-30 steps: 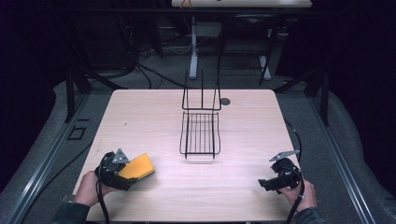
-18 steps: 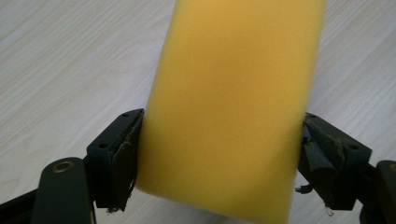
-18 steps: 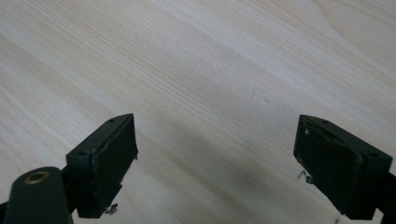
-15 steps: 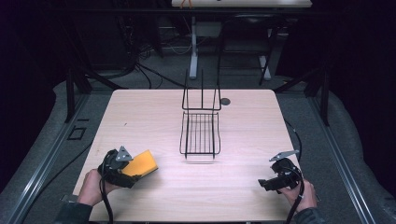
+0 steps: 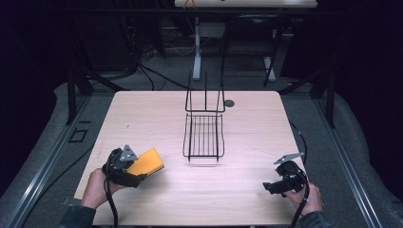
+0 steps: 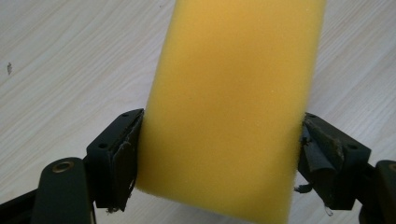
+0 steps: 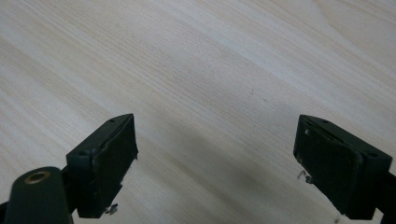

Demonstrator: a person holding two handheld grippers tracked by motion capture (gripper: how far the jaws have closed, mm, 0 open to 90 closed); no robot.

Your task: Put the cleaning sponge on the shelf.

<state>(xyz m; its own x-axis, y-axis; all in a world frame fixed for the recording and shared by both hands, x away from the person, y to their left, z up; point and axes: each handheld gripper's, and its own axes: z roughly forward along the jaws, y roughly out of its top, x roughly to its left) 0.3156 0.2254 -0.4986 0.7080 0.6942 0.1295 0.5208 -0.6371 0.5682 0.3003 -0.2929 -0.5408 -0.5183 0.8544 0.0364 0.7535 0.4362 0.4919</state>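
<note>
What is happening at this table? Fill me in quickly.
A person sits at a light wooden table with a two-jaw gripper in each hand. The left gripper is clamped on a yellow rectangular foam sponge, held at the near left of the table. The right gripper hovers open and empty over bare wood at the near right. A black wire rack stands in the middle, with nothing in it.

Pale matt wood-grain table. At frame centre, a thin black wire rack. At lower left, a yellow sponge, porous and matt, between worn black pads.
</note>
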